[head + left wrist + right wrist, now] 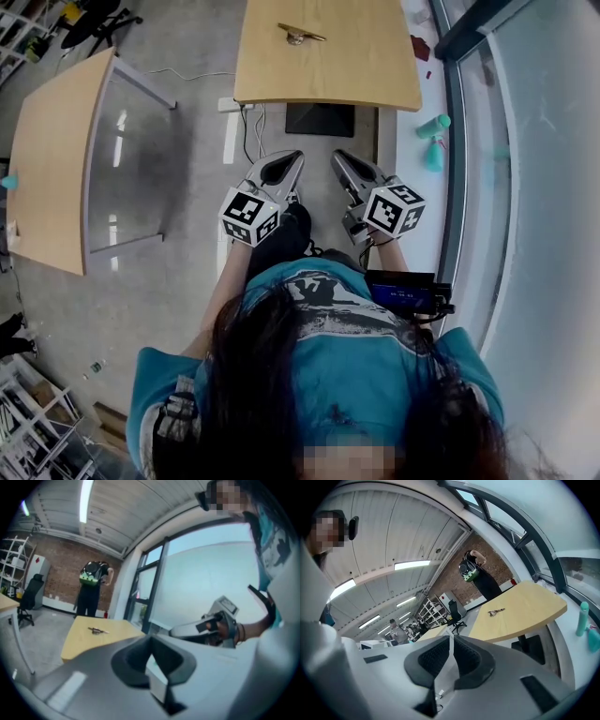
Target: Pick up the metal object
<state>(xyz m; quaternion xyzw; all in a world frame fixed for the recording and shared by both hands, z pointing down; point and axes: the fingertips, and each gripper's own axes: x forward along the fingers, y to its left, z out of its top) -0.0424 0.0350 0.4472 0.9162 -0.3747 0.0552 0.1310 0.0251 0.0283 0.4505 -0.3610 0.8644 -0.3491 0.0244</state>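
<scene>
While both grippers were held close in front of the person's body, the metal object (300,35) was seen lying well apart from them, on the far part of the pale wooden bench (361,66). It was found straight ahead of the jaws, with a stretch of floor and the near half of the bench between.

The jaws of the left gripper (282,167) were shown pressed together with nothing between them. The jaws of the right gripper (348,167) were likewise closed and empty.

In the head view the object's long axis was laid slantwise across the bench, from far-left to near-right, with a thicker lump toward its left end. Its exact kind could not be made out at that distance.

Sideways, the object was placed between the lines of the two grippers, somewhat closer to that of the left one. The left gripper was therefore judged slightly the better placed, though neither was within reach.

A forward approach over the near edge of the bench was judged to be needed. The jaws would have to be opened and turned across the slanted axis before any grasp could be made.
</scene>
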